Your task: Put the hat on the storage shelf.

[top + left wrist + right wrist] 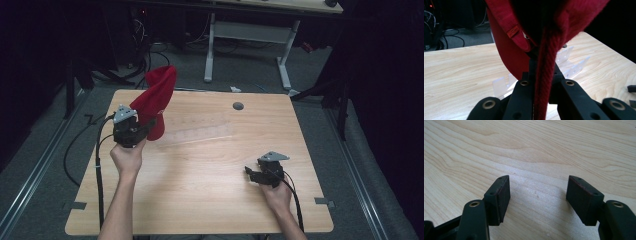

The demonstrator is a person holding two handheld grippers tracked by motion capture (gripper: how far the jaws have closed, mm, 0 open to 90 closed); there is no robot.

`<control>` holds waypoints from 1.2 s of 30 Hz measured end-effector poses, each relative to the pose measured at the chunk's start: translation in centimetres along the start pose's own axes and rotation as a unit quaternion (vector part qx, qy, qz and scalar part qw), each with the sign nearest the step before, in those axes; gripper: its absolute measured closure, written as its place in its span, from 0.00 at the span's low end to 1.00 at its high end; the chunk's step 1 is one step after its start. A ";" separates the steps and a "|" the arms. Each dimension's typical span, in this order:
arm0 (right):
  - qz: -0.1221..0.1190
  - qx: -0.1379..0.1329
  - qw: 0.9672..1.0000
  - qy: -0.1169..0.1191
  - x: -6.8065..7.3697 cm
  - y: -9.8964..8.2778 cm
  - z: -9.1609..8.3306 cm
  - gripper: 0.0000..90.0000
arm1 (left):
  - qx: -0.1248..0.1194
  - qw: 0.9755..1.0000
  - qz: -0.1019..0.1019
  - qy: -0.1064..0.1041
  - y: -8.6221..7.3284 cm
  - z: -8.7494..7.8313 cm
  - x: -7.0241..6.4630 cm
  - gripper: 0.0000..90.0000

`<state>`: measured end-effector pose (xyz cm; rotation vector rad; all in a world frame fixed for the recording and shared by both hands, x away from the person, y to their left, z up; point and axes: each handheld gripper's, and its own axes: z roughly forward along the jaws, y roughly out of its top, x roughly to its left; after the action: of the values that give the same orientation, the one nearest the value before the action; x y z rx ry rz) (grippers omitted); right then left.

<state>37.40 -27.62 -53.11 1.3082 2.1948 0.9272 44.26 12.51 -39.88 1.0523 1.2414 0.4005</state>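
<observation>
A red knitted hat (158, 97) is held up above the far left part of the wooden table (200, 190). My left gripper (145, 128) is shut on its lower edge. In the left gripper view the hat's ribbed red edge (546, 82) runs down between the closed jaws, and the rest of the hat hangs over the camera. A clear plastic rack (200, 132) lies on the table just right of the hat, seen again behind the jaws as the rack (571, 67). My right gripper (251, 173) rests low at the near right of the table, open, with bare wood between its pads (501, 197).
A small dark round grommet (238, 105) sits in the table near the far edge. Cables trail from both grippers off the table's sides. A white desk frame (247, 45) and tangled cables stand on the floor beyond the table.
</observation>
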 end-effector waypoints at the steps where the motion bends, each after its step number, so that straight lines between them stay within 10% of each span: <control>1: 0.000 0.000 1.000 0.000 0.0 0.0 0.0 0.40 | -0.001 1.000 0.000 0.001 -0.1 0.2 0.1 0.95; 23: -0.001 0.000 1.000 0.000 0.0 0.0 0.0 0.39 | 0.005 0.999 0.034 0.028 -1.9 2.4 1.5 0.95; 36: 0.000 0.000 1.000 0.000 0.1 0.0 0.0 0.39 | 0.004 0.999 0.013 0.034 -3.1 2.7 2.7 0.95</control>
<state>37.35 -27.57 -53.11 1.3081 2.1947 0.9266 46.71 11.77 -44.09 1.0708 1.2911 0.4554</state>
